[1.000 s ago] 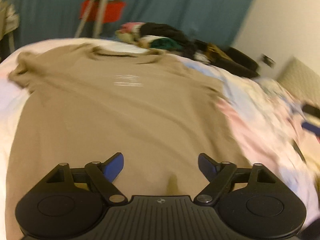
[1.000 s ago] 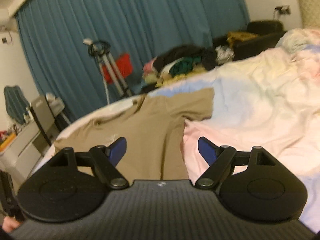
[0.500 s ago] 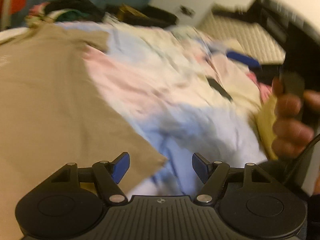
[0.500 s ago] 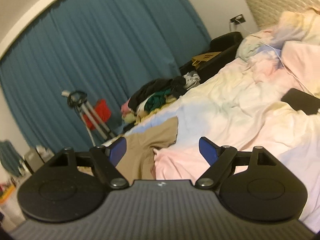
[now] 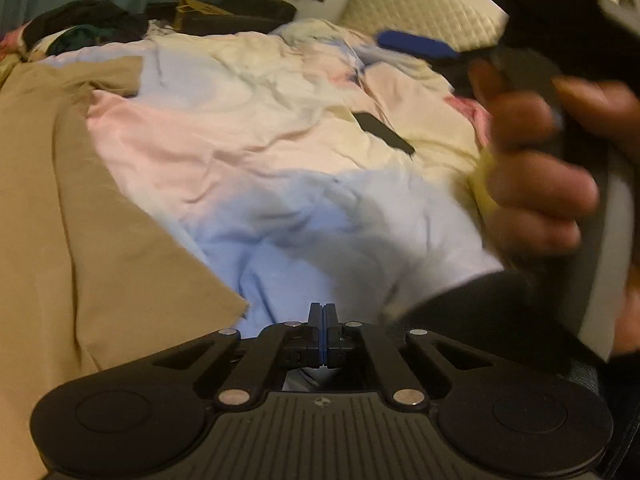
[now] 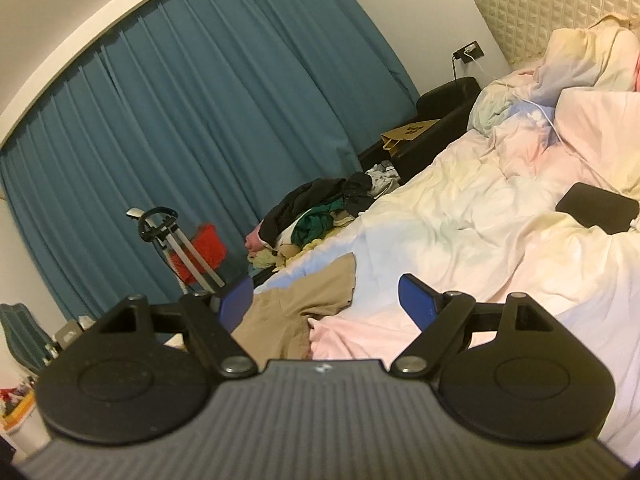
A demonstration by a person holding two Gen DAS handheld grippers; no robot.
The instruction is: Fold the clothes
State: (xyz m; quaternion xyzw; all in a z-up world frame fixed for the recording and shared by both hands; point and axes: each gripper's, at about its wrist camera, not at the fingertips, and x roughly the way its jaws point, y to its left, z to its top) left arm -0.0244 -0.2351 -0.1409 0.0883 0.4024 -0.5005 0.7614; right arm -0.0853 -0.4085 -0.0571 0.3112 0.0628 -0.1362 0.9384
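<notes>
A tan T-shirt (image 5: 60, 208) lies spread flat on the bed, filling the left of the left wrist view; its sleeve shows in the right wrist view (image 6: 304, 296). My left gripper (image 5: 323, 322) is shut with nothing between its blue pads, hovering just right of the shirt's bottom corner over the pastel duvet (image 5: 280, 152). My right gripper (image 6: 326, 300) is open and empty, held above the bed, pointing toward the shirt's sleeve. The right gripper and the hand holding it show at the right edge of the left wrist view (image 5: 552, 128).
A black phone (image 5: 384, 132) lies on the duvet, also in the right wrist view (image 6: 596, 206). A pile of clothes (image 6: 320, 212) sits past the bed's far edge. Pillows (image 6: 580, 60), a padded headboard (image 6: 560, 4), a blue curtain (image 6: 200, 140) and a tripod (image 6: 176, 248) surround the bed.
My left gripper has swung right off the shirt toward its bottom corner and closed its jaws. My right gripper has lifted and turned right toward the pillows, staying open.
</notes>
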